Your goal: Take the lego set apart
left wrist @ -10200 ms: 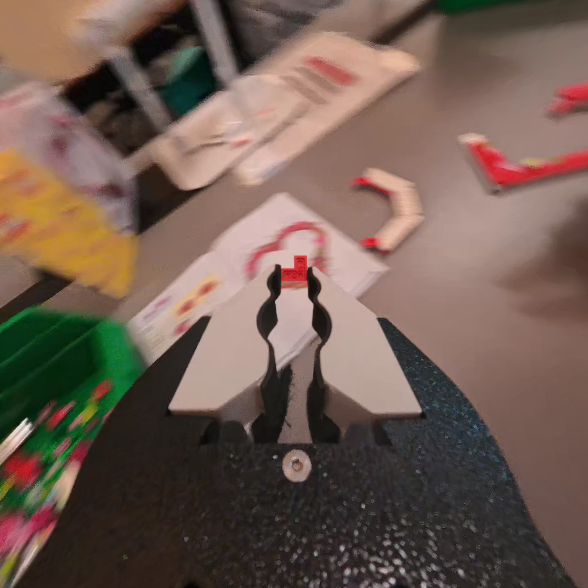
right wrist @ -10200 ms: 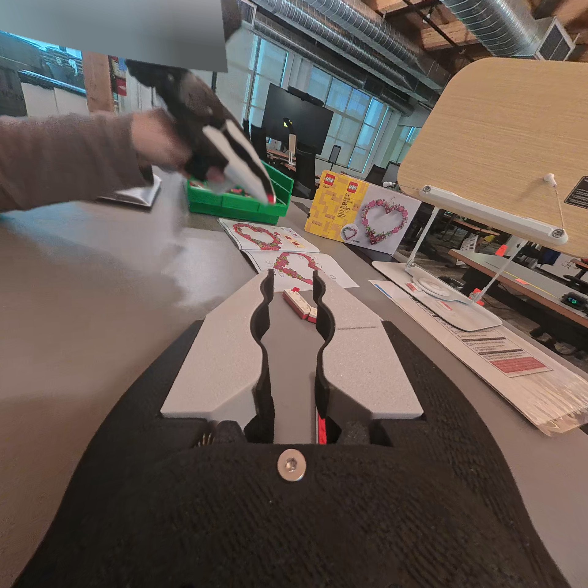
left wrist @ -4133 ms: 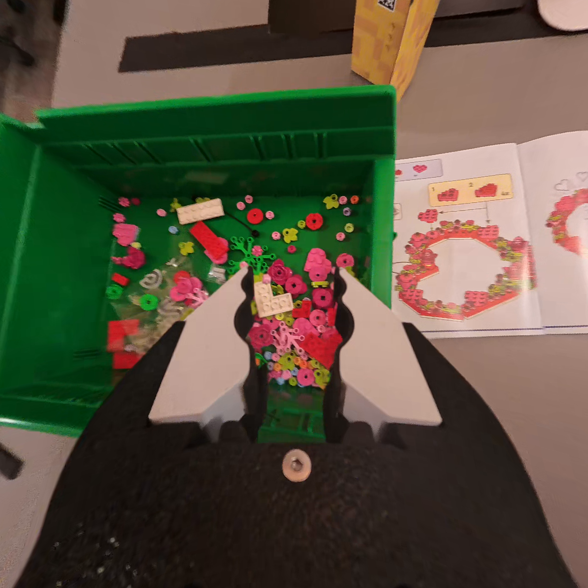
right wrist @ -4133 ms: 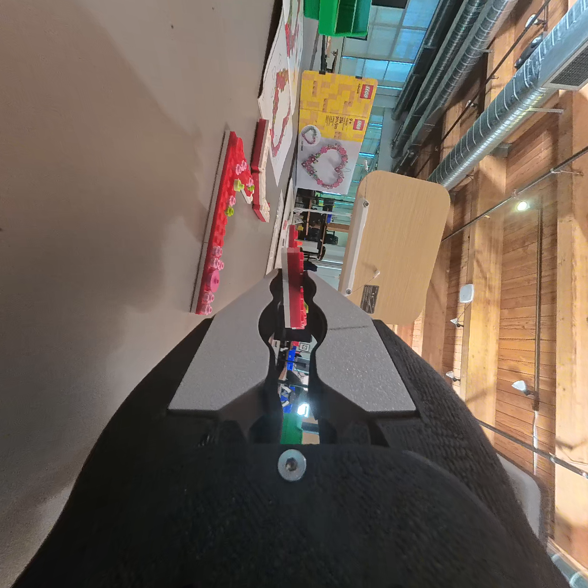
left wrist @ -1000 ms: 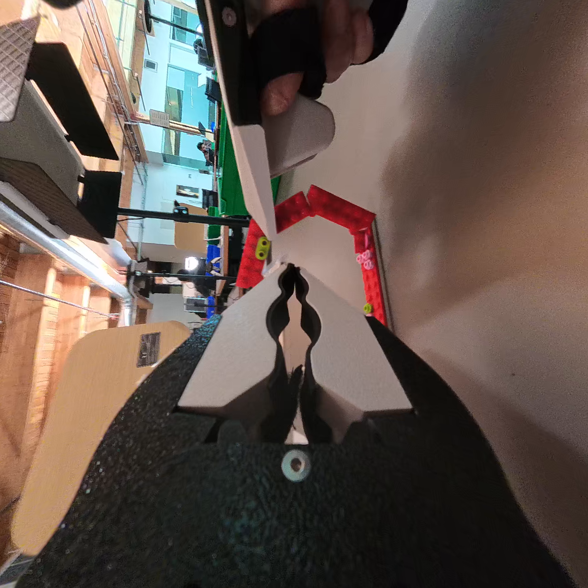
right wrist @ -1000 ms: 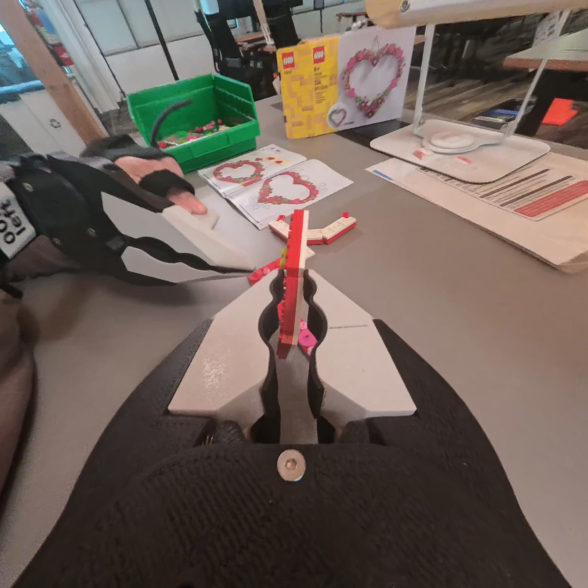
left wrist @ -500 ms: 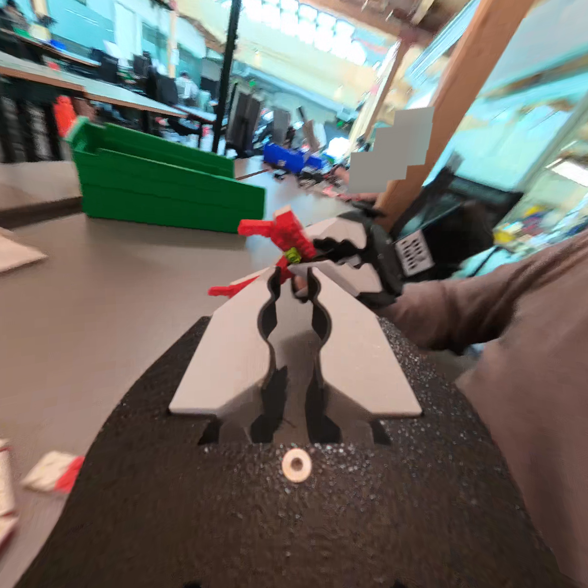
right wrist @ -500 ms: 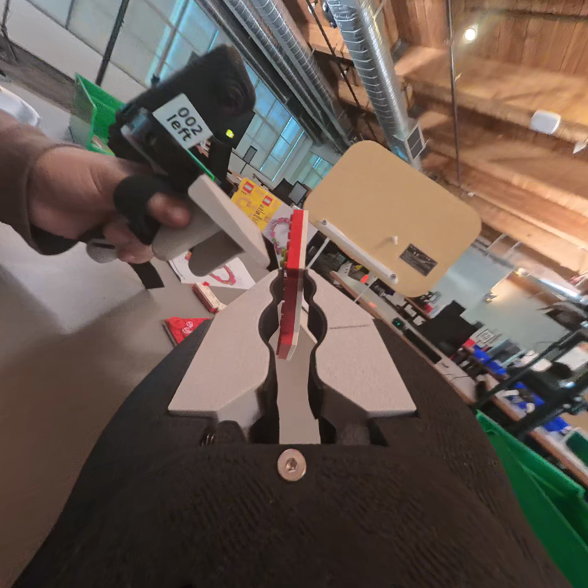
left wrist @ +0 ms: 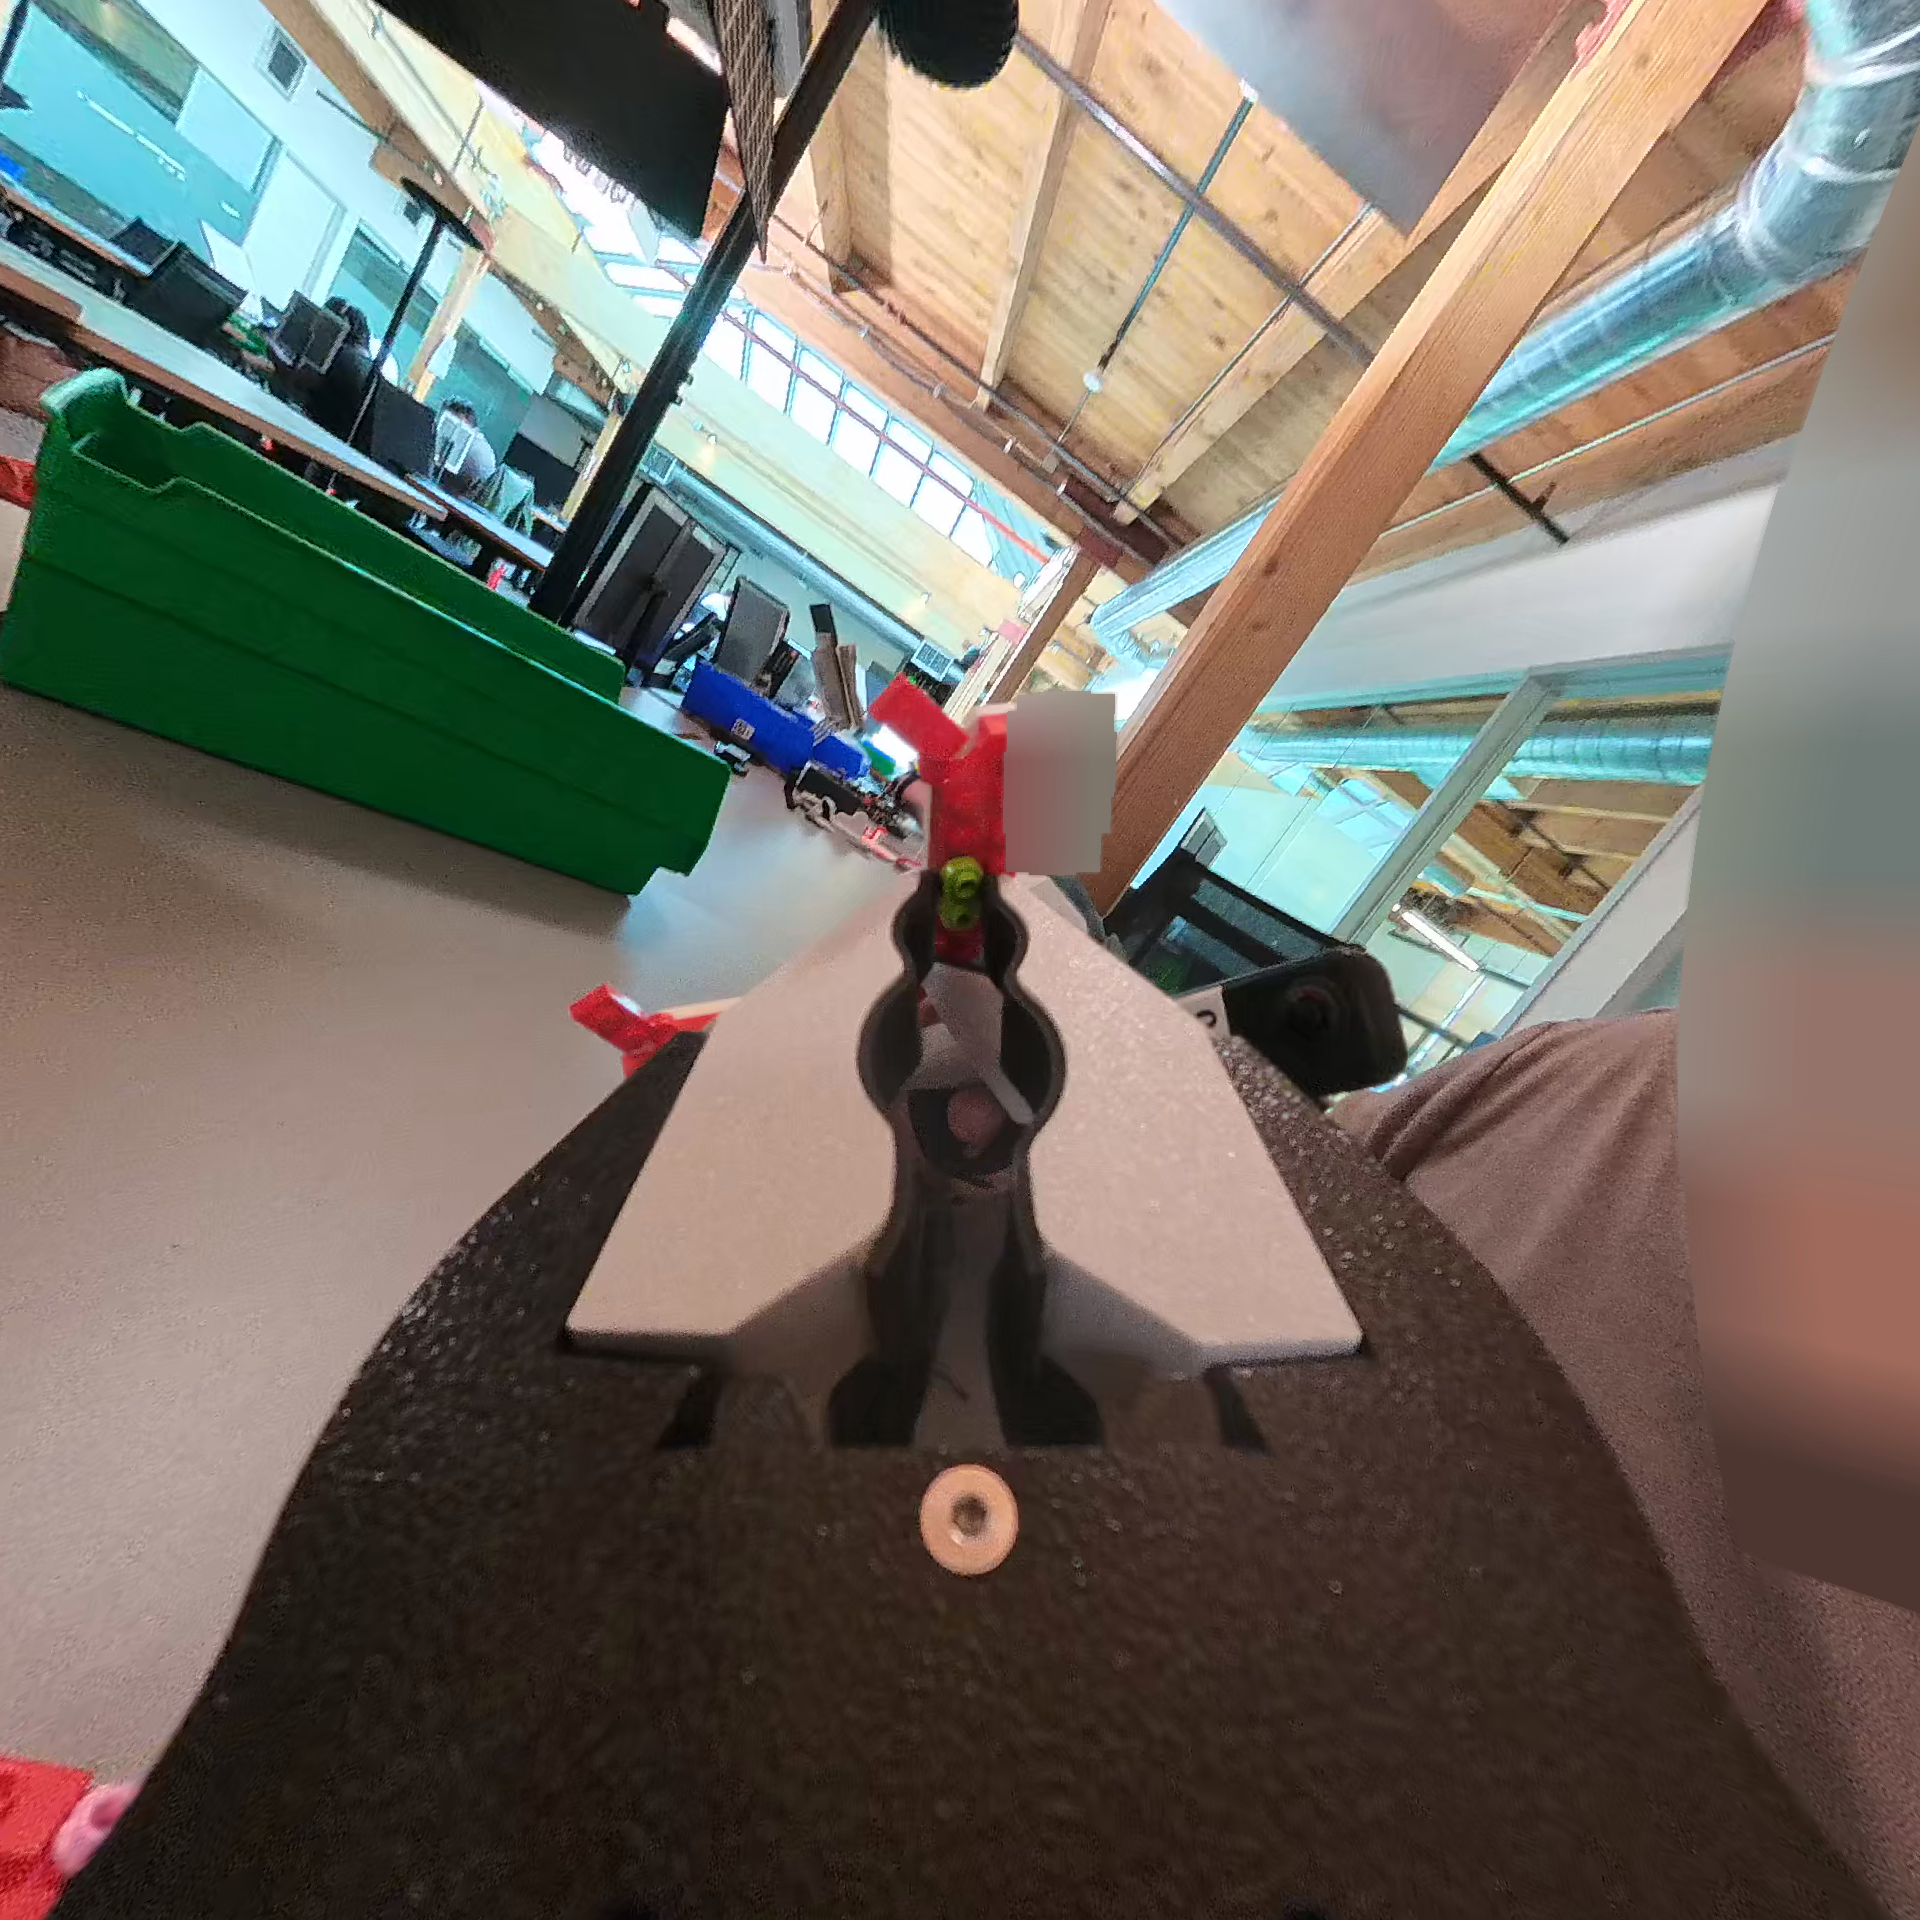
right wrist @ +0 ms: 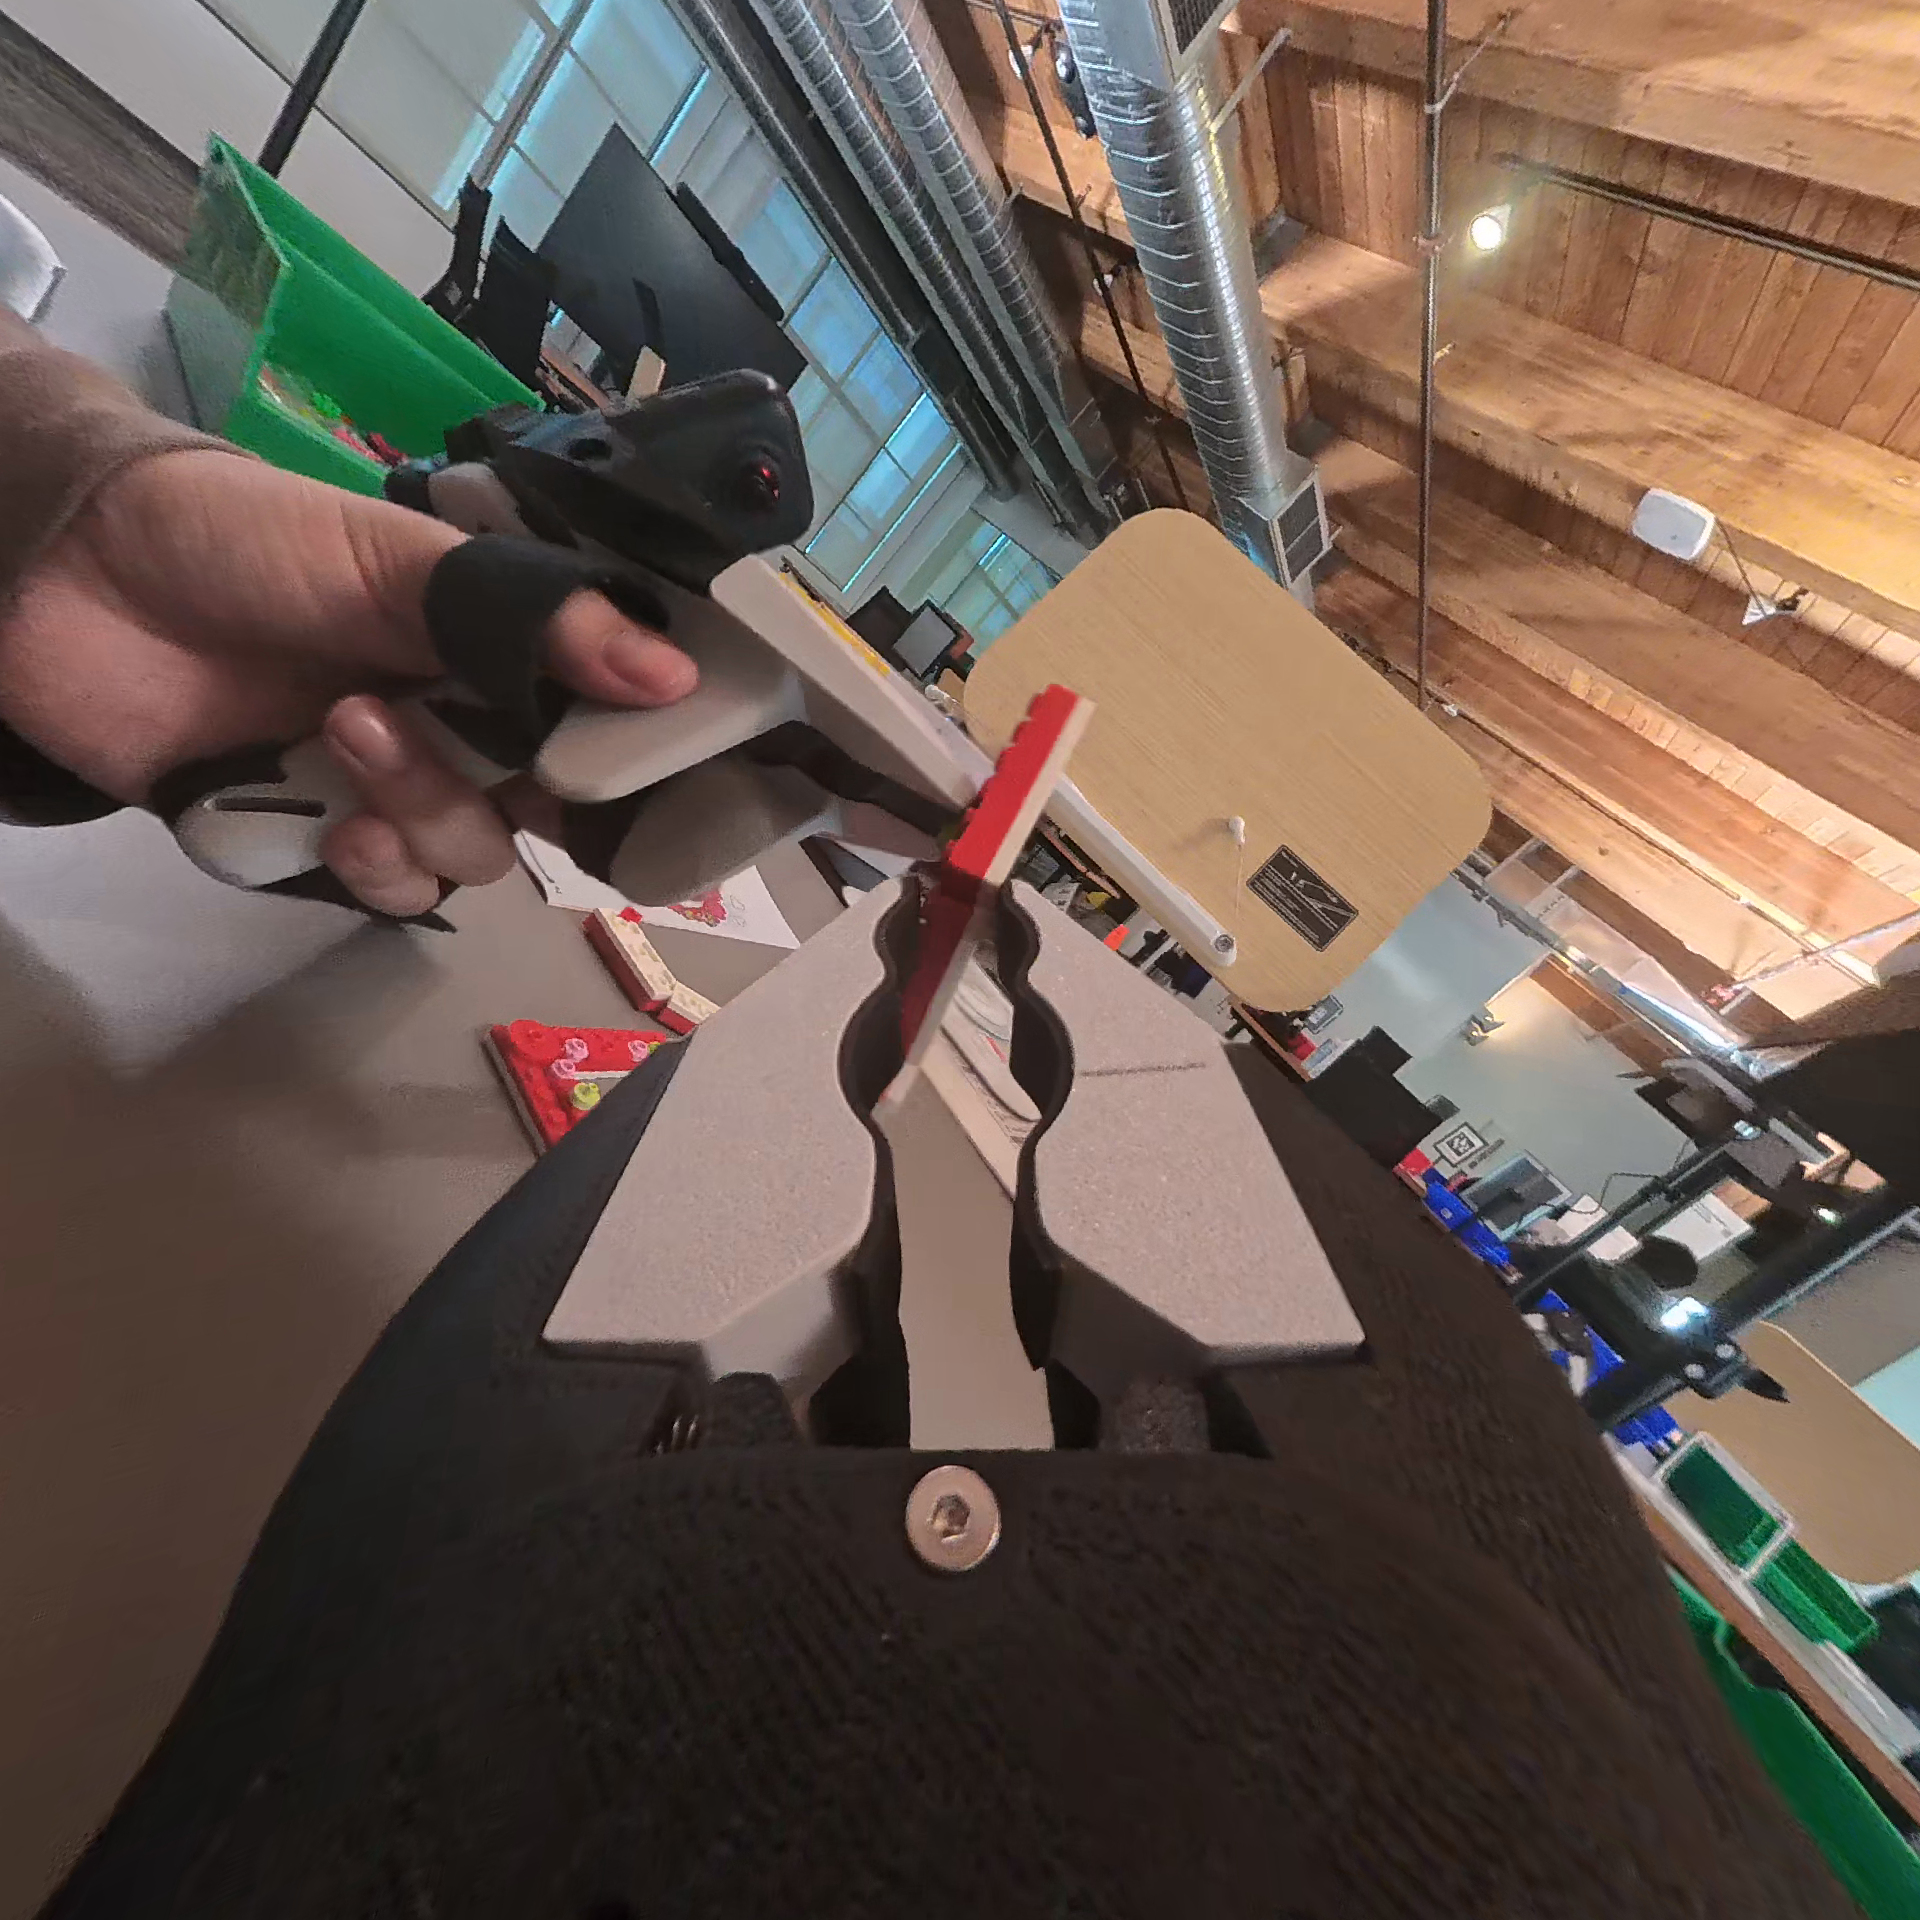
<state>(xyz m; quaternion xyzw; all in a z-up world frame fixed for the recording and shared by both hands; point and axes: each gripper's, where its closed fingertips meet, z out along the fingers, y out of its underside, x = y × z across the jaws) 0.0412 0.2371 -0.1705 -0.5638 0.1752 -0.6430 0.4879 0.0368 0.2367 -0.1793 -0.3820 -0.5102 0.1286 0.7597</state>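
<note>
Two grippers meet on one piece, and that meeting decides the coming move. A red and white plate section (right wrist: 987, 862) of the lego set is held in the air above the grey table (right wrist: 208, 1195), clamped edge-on between the fingertips of the right gripper (right wrist: 961, 914), whose jaws are narrow and pressed on its two faces. Its long axis runs up and away from that gripper, tilted to the right, with the free end pointing toward the wooden ceiling.

From the section's studded red face, the left gripper (right wrist: 940, 805) comes in sideways, held in a hand (right wrist: 260, 665). In the left wrist view its tips (left wrist: 961, 909) are closed narrowly around a small lime-green piece (left wrist: 960, 896) seated on the red section (left wrist: 966, 800). So the left gripper is the one on the small part, and the right one only anchors the section.

My judgement: the pull should go straight off the studded face, away from the section, while the right grip stays firm.

Beyond the section, on the table, lie another red fragment (right wrist: 566, 1075), a white and red curved fragment (right wrist: 649, 971) and a green bin (left wrist: 312, 644).
</note>
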